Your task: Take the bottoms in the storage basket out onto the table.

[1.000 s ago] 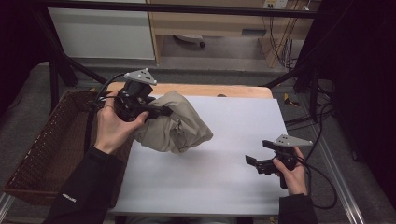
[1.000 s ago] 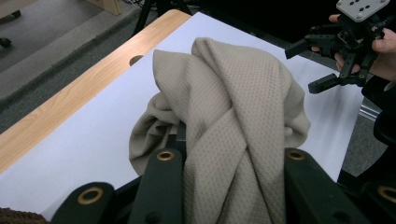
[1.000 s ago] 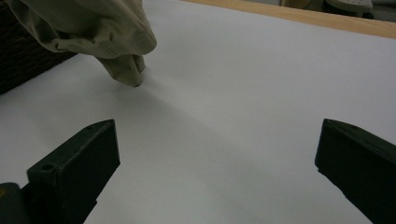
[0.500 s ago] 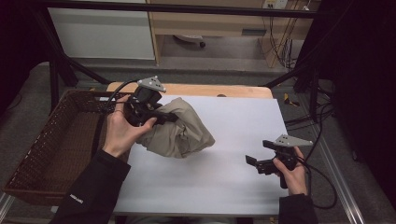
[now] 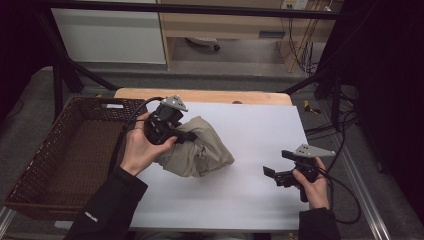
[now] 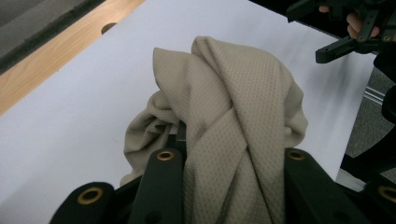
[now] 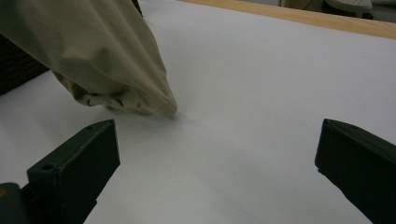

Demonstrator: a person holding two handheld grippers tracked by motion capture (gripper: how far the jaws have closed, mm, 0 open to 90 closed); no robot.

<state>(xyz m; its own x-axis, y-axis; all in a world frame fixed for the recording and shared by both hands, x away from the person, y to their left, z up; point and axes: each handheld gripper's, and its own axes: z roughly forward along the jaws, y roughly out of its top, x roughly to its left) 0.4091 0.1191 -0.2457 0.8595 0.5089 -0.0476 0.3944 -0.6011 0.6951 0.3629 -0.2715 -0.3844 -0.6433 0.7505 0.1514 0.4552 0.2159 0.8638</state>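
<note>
A beige cloth (image 5: 206, 151) hangs bunched from my left gripper (image 5: 187, 136), its lower end resting on the white table sheet (image 5: 250, 205). In the left gripper view the cloth (image 6: 233, 102) runs in a twisted fold between the two black jaws of my left gripper (image 6: 229, 163), which are shut on it. My right gripper (image 5: 276, 163) stands open near the table's right front, a short way right of the cloth, with nothing in it. In the right gripper view the cloth (image 7: 102, 56) lies at the upper left, beyond the wide-apart jaws of that gripper (image 7: 215, 158).
A brown wicker basket (image 5: 75, 155) sits against the table's left side, next to the left hand. A wooden strip (image 5: 200, 95) runs along the far edge. Cables trail off the right side (image 5: 345, 200).
My left hand has moved right and down with the cloth, which now sags onto the sheet farther from the basket. The right gripper has stayed put.
</note>
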